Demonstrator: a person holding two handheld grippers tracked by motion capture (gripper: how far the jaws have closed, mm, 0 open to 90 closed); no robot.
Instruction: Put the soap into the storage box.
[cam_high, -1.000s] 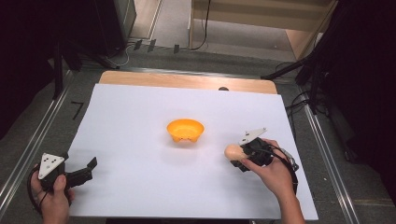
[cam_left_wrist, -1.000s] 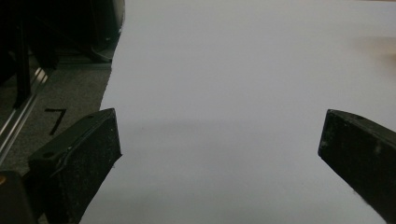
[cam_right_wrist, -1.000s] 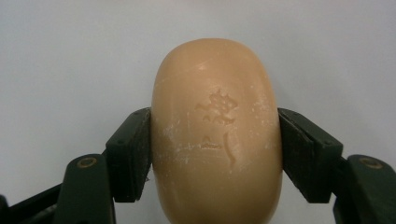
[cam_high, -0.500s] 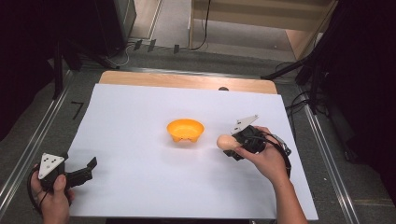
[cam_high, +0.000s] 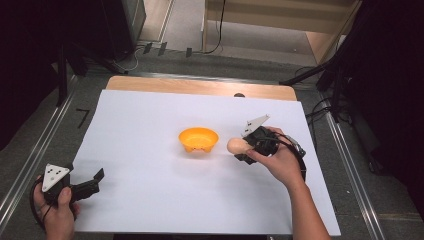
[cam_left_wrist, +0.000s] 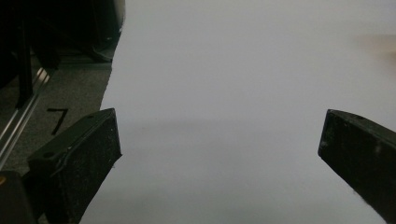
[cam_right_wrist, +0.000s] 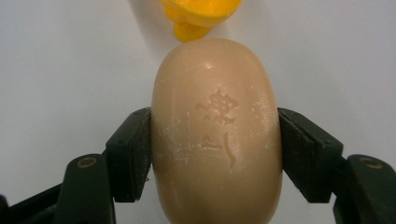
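Beige soap (cam_right_wrist: 217, 135) sits clamped between the black jaws of the right gripper (cam_high: 246, 149), one pad on each flank, stamped face toward the camera in the right gripper view. In the high view the soap (cam_high: 238, 145) is off the white sheet (cam_high: 150, 115), just right of the orange bowl (cam_high: 199, 139), close but not touching. In the right gripper view the bowl (cam_right_wrist: 201, 14) lies straight beyond the soap's far end. Right hand (cam_high: 280, 160) wraps the gripper body from behind, forearm coming up from the bottom edge on a slant, wrist angled so the jaws point left at the bowl. Grey plate on top tilts up and away from the hand.

Left gripper (cam_high: 92, 181) rests low at the near left corner of the sheet, well apart from the bowl. Left hand (cam_high: 57, 207) grips it from below, jaws pointing right and a bit forward. Its jaws stand wide apart in the left gripper view, bare sheet (cam_left_wrist: 233, 93) between them, nothing held.
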